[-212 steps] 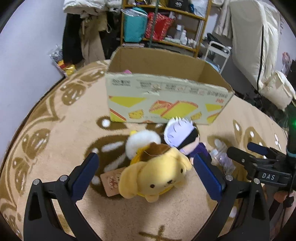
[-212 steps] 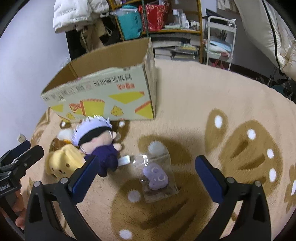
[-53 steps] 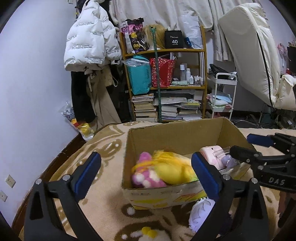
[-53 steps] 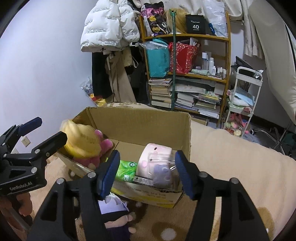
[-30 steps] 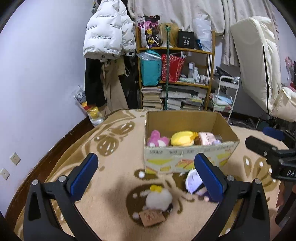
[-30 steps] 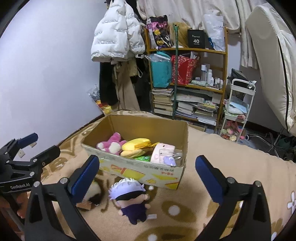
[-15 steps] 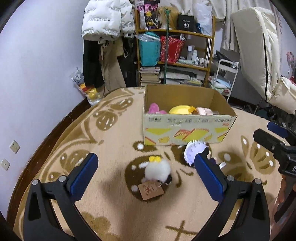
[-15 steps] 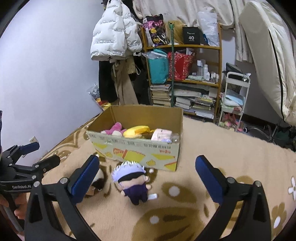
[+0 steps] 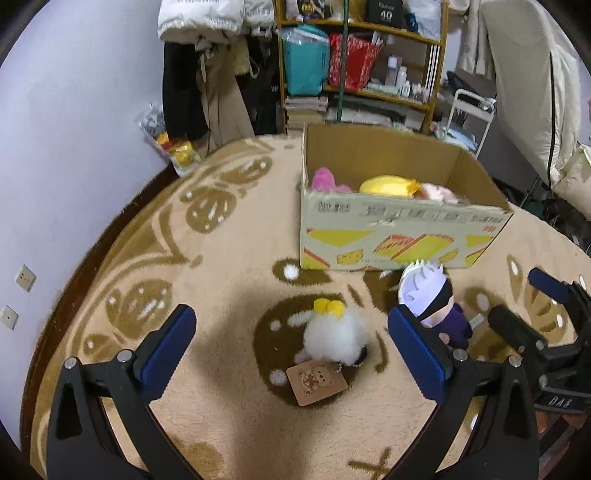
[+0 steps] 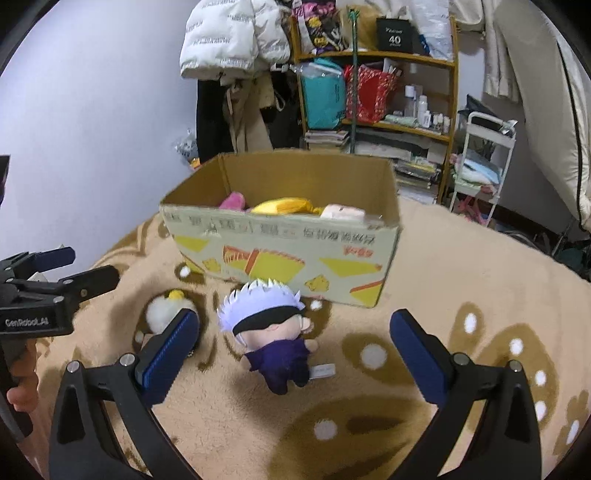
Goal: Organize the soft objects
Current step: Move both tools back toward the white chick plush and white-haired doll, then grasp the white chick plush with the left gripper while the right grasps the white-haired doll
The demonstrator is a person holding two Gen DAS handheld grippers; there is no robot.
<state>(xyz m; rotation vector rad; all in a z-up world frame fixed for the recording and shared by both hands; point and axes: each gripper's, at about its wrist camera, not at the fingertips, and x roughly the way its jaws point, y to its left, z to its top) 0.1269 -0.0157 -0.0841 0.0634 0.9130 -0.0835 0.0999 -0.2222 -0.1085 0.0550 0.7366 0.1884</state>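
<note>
Wooden shelf behind patterned rug, white jacket

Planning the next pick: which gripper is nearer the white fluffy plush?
Left. The white fluffy plush lies centred before the open left gripper; the right gripper faces the white-haired doll beside it.

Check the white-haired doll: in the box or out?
Out. The white-haired doll lies on the rug in front of the cardboard box, between the right gripper's open fingers.
</note>
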